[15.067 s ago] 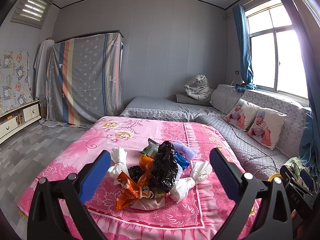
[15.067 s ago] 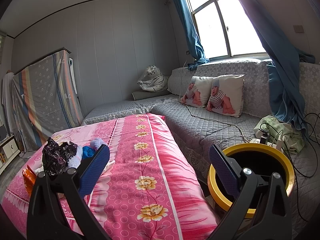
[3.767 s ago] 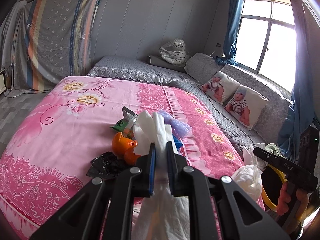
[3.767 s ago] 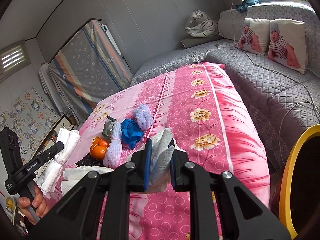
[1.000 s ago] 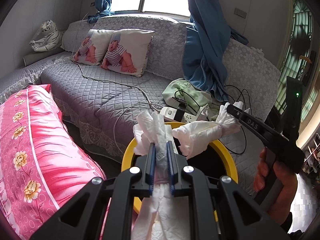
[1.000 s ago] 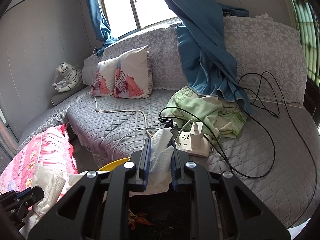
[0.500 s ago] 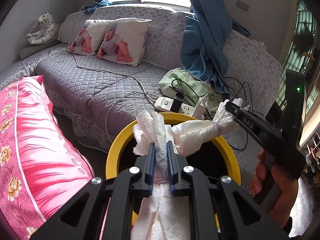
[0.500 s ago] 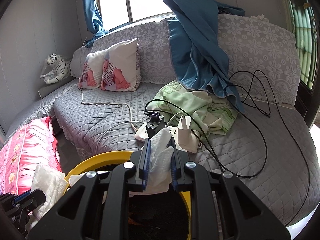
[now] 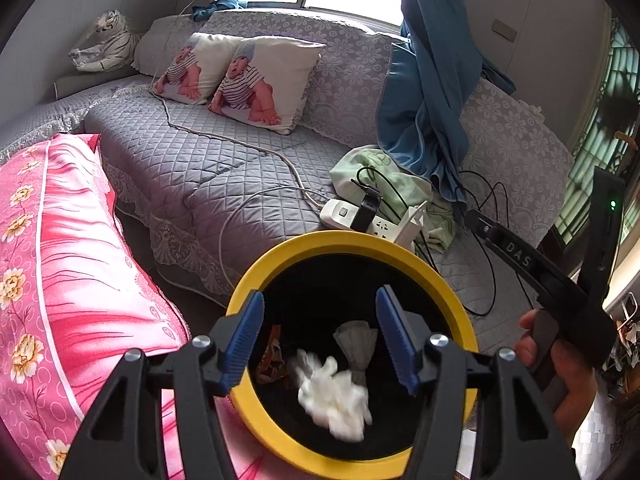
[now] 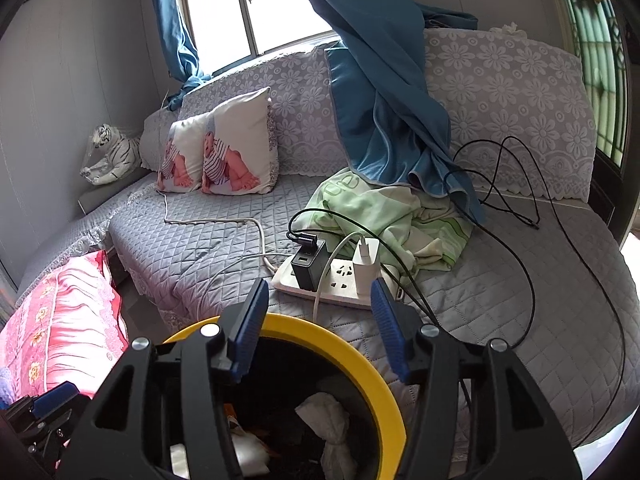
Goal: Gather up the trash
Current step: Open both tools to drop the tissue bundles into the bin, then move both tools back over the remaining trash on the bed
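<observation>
Both tools spread over the bin, tissues inside

The left tool [image 9: 319, 334] and right tool [image 10: 318, 324] have just been opening and now stand spread with nothing between them, above the yellow-rimmed bin [image 9: 348, 242]. A blurred white tissue [image 9: 334, 396] lies inside the bin below the left tool; another tissue [image 10: 330, 420] lies inside the bin under the right tool.

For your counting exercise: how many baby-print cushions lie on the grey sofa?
2: the left cushion and the right cushion lean side by side, touching, against the sofa backrest. None seems hidden.
</observation>
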